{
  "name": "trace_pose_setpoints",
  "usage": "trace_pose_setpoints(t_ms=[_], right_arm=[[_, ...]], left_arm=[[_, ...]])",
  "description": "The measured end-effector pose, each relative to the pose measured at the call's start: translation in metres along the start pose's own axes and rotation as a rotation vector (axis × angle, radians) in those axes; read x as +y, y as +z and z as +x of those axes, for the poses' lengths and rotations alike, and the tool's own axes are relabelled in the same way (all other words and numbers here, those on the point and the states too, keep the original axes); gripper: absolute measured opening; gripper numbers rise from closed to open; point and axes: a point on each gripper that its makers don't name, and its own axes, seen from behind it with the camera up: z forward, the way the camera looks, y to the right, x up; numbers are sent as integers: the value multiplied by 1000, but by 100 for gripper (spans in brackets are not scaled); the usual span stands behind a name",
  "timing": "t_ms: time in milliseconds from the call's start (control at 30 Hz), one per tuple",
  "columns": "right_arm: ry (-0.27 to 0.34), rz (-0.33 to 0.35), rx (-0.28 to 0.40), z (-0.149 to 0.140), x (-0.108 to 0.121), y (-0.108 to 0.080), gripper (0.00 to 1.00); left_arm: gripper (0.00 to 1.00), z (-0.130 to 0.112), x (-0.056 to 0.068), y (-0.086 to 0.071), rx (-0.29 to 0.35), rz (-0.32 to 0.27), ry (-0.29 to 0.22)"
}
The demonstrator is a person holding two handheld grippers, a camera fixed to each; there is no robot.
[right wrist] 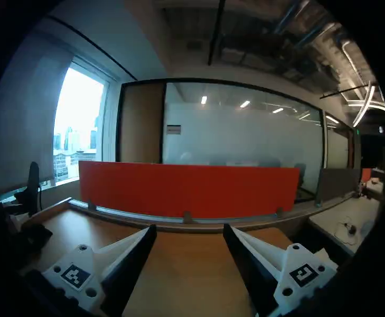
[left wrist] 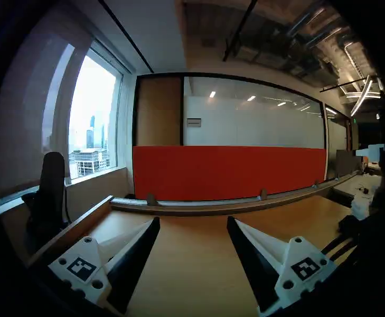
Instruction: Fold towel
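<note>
The fingers [left wrist: 131, 253] of the left gripper [left wrist: 192, 219], white plastic wedges with black inner faces and a square black-and-white marker on each, are spread wide apart at the bottom of the left gripper view. They grip nothing, and the light-brown wooden table [left wrist: 192, 269] shows through the gap between them. Across the middle of the frame a long orange-red partition panel [left wrist: 229, 171] stands along the table's far edge, with a frosted glass wall [left wrist: 255, 116] above it. At the left, a bright window [left wrist: 92, 127] shows city towers, and a black office chair [left wrist: 49, 195] stands in front of it. At the far right edge of the frame lies a small white crumpled shape [left wrist: 360, 207], too dim and small to tell whether it is cloth. In the right gripper view, the right gripper [right wrist: 189, 227] has matching white-and-black fingers [right wrist: 131, 259], also spread apart and empty over the same wooden table [right wrist: 192, 274]. The orange-red panel [right wrist: 181, 190] crosses the centre of the frame and the window [right wrist: 78, 127] is at the left. A pale neighbouring table [right wrist: 345, 216] lies at the lower right, with a thin cable on it.
</note>
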Motion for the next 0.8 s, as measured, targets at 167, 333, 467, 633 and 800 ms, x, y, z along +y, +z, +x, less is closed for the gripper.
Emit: trace_pose_setpoints(t_ms=[167,333,467,633,800], right_arm=[[4,4,12,2,-8,2,98],[-10,10,16,-3,-15,3,98],[-30,10,11,-10,-19,4,98],[-47,9,15,-12,-25,8,98],[-57,12,20,-16,-31,13,98]], left_arm=[[94,-14,-3,1,19,3,2],[94,-27,-7,4,50,11,37],[94,-45,-11,7,54,25,62],[94,-66,-12,9,65,30,59],[94,-85,-11,10,70,38,42]])
